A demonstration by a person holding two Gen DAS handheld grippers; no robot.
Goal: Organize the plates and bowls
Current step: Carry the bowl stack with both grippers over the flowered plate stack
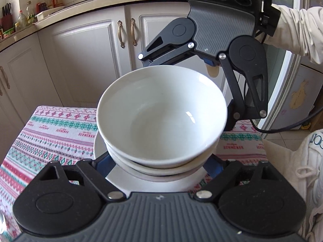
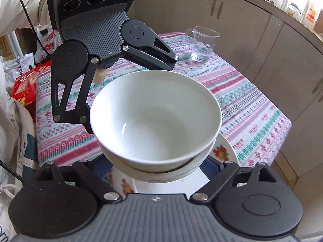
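While the left claw (image 1: 159,164) and right claw (image 2: 157,166) clasp the stacked bowls (image 1: 161,117), the tablecloth (image 1: 50,133) reads "HANDMADE".

**Patterned table, plate and glass**

You had a table (image 2: 252,109) covered in a cloth of pink, green and white bands. A white plate (image 2: 226,151) with a fruit print on its rim appeared to lie on it at the near side. A clear glass cup (image 2: 200,44) stood upright on the cloth near the far corner, well apart from the plate.
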